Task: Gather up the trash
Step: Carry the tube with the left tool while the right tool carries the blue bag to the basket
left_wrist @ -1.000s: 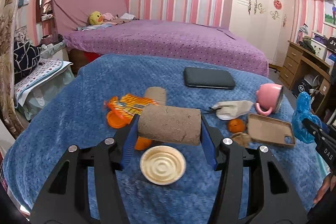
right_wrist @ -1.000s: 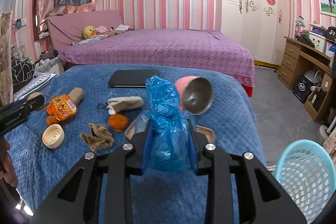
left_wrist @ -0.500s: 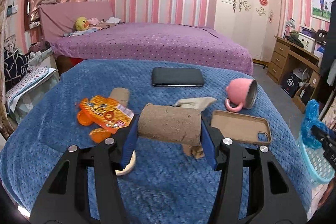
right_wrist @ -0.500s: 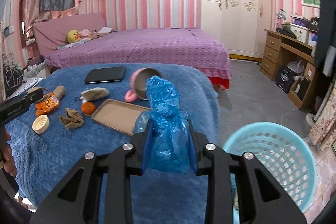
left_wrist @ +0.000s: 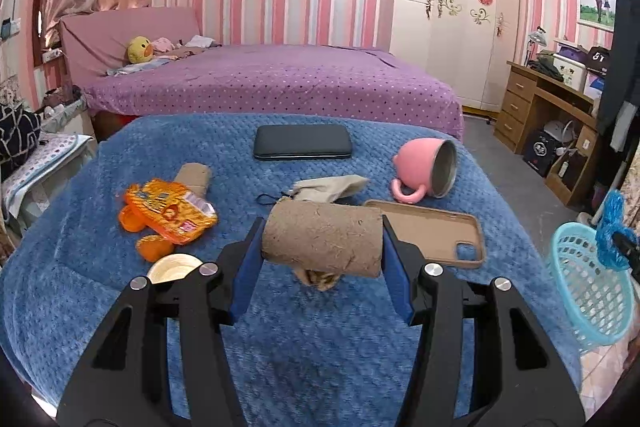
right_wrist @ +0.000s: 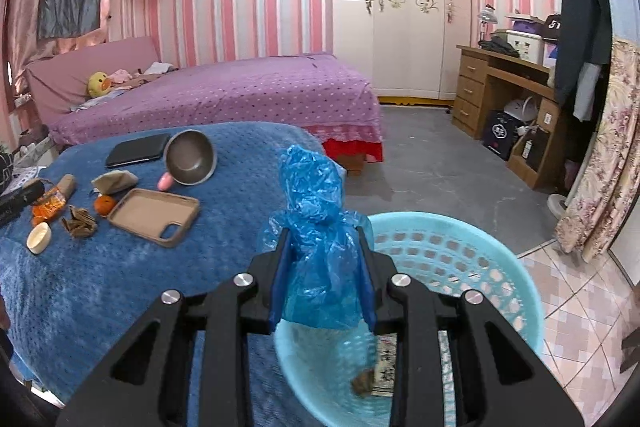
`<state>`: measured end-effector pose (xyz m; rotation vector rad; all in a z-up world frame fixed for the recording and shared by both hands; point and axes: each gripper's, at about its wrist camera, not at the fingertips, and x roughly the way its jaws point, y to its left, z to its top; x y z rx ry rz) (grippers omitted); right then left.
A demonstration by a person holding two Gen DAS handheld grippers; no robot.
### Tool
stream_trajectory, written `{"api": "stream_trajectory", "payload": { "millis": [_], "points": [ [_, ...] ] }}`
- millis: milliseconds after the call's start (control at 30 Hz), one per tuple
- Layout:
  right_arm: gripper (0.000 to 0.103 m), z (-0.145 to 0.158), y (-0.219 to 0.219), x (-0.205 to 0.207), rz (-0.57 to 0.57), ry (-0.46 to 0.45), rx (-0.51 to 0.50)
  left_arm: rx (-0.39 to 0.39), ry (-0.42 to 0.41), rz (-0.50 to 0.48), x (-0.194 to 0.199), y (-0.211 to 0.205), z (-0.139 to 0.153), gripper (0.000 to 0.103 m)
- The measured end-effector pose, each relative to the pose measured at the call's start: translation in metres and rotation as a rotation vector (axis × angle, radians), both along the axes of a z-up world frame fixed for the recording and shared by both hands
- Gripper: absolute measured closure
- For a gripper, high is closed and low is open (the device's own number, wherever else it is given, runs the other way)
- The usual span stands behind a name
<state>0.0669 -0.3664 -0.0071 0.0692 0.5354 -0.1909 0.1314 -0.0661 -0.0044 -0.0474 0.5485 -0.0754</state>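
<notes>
Turquoise basket (right_wrist: 460,247) holds scraps; right tool (right_wrist: 324,275) grips blue bag (right_wrist: 316,227), left tool (left_wrist: 322,247) cardboard tube (left_wrist: 322,239).

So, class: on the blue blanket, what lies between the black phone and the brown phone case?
In the left wrist view, a beige cloth pouch lies between the black phone and the brown phone case.

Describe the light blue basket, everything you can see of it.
The light blue basket is round, looks like plastic, with a smooth rim and walls pierced by rows of holes. It stands upright on the floor beside the blue-covered table. Inside lie a few scraps, including printed paper. The right gripper holds a crumpled blue plastic bag above its near rim, not touching it.
</notes>
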Motion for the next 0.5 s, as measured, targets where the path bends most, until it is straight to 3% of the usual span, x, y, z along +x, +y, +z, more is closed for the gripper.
{"api": "stream_trajectory", "payload": {
  "millis": [500],
  "points": [
    [0.073,-0.001,-0.033,-0.022,-0.074,0.009,-0.015,-0.021,-0.005,-0.166,-0.020,-0.079,0.007,0.050]
  ]
}}
